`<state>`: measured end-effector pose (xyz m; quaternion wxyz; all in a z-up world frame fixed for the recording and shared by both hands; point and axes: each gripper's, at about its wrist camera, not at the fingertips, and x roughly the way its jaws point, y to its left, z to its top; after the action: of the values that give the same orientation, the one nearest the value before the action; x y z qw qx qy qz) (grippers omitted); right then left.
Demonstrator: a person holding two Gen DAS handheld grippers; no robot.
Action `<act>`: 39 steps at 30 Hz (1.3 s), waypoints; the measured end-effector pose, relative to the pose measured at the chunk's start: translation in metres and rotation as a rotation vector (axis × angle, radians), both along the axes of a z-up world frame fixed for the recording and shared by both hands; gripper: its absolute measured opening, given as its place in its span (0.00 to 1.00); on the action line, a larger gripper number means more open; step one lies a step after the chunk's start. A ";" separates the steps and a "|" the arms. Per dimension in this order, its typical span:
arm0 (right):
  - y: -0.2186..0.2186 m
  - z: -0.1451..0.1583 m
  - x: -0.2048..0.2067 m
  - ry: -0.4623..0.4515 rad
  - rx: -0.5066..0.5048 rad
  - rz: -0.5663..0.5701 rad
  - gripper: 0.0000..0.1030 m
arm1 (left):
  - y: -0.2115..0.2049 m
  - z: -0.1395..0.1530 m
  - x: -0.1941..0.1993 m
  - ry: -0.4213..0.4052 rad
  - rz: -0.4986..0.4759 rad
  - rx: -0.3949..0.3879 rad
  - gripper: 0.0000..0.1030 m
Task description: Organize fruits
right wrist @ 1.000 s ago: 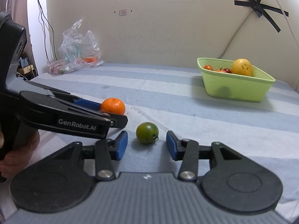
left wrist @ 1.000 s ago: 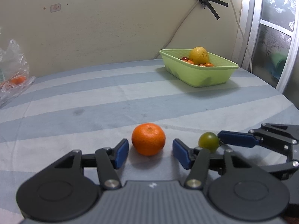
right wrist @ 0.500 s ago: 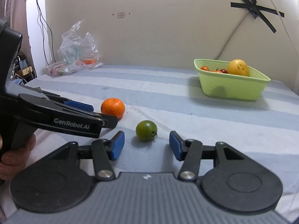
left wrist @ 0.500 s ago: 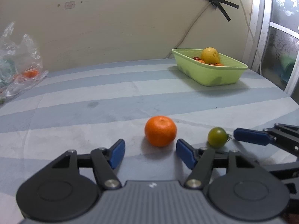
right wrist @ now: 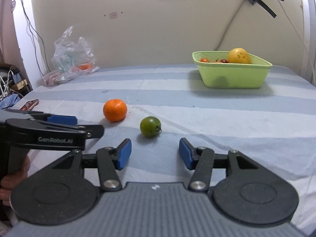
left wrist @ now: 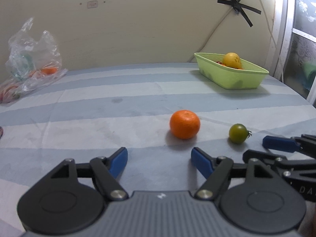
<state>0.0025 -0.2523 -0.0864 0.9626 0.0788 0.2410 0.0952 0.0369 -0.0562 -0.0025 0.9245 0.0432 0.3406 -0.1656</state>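
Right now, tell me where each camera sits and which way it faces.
Left wrist: on the left gripper, facing forward over the striped table at the orange; its open jaws and the right gripper's tip show.
Right wrist: on the right gripper, facing the green tomato; its open jaws, the left gripper and a hand show.
Shared: orange, tomato, green basket, plastic bag.
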 end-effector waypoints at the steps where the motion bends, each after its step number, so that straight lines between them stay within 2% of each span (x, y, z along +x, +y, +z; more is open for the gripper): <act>1: 0.000 0.000 -0.001 0.002 0.000 -0.006 0.55 | 0.001 0.000 0.000 0.000 0.006 -0.002 0.71; 18: -0.004 0.002 -0.008 0.045 0.000 -0.066 0.55 | 0.009 0.001 -0.011 -0.011 0.024 -0.007 0.74; 29: 0.000 0.001 -0.009 0.050 -0.013 -0.072 0.63 | 0.008 -0.002 -0.016 -0.032 0.007 -0.002 0.80; 33: 0.003 0.001 -0.008 0.048 -0.020 -0.073 0.67 | 0.009 -0.003 -0.016 -0.033 -0.001 -0.006 0.85; 39: 0.008 0.000 -0.008 0.039 -0.045 -0.074 0.72 | 0.012 -0.004 -0.012 -0.014 -0.014 -0.027 0.98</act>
<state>-0.0060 -0.2442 -0.0867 0.9621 0.0679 0.2587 0.0527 0.0253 -0.0439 -0.0063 0.9263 0.0342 0.3313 -0.1763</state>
